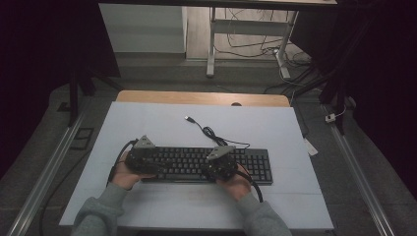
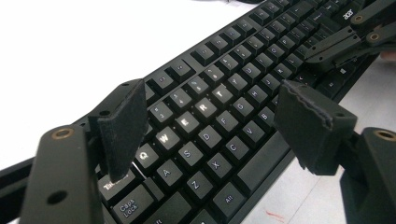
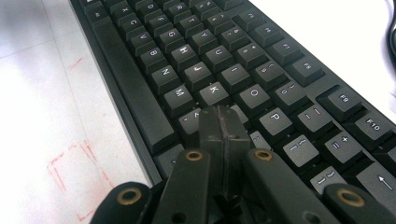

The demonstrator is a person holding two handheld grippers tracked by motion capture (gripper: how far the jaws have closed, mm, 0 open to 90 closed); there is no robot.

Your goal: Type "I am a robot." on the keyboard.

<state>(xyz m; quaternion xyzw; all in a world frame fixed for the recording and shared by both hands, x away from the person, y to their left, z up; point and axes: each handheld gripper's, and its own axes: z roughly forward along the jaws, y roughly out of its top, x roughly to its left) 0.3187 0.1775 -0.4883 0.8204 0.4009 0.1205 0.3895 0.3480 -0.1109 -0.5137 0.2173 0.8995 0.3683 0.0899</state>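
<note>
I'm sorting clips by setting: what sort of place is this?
Probably a lab or office recording bench: a keyboard on a white-covered table, dark curtains at the sides, and desk legs with loose cables behind.

From above your side, the high view looks forward and down at the whole table [image 1: 147,118]. Each gripper view sits low, close over the keyboard [image 1: 206,164]: left looks toward 2 o'clock, right toward 10 o'clock. All three share its middle keys.

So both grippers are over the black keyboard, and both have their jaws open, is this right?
Not quite. The left gripper is open over the keyboard, but the right gripper is shut, its jaws pressed together above the keys, as the right gripper view shows.
</note>
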